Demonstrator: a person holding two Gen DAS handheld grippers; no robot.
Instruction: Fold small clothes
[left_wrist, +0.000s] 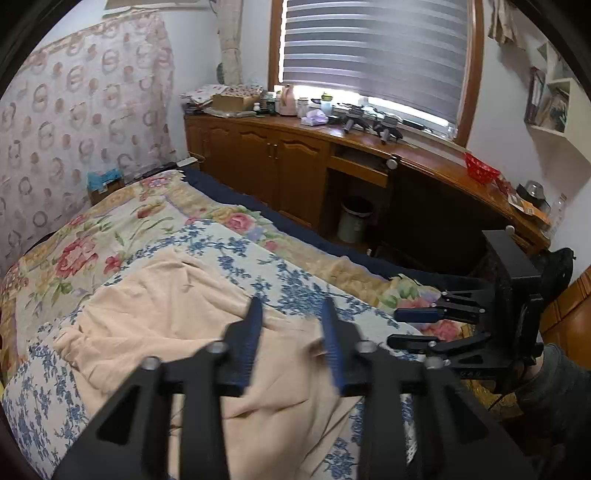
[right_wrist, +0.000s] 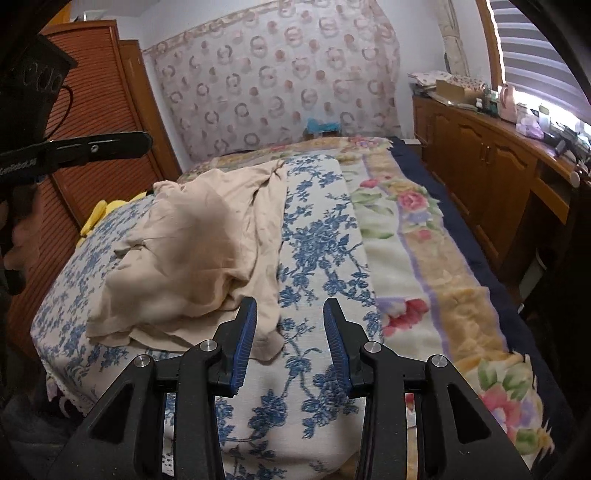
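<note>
— Where's the crumpled beige cotton garment (right_wrist: 192, 254)?

— I see it on the blue-flowered white bedspread (right_wrist: 317, 236), directly beneath my left gripper (left_wrist: 291, 314), ahead-left of my right gripper (right_wrist: 290, 314).

— Jaws?

— Both apart, empty. Left looks nearer; nearest hem lies just beside right's left finger.

Both grippers are held low, side by side. The left gripper (left_wrist: 291, 332) has its fingers wide apart — nothing between them. The right gripper (right_wrist: 290, 332) is the same — fingers spread, holding nothing.
</note>
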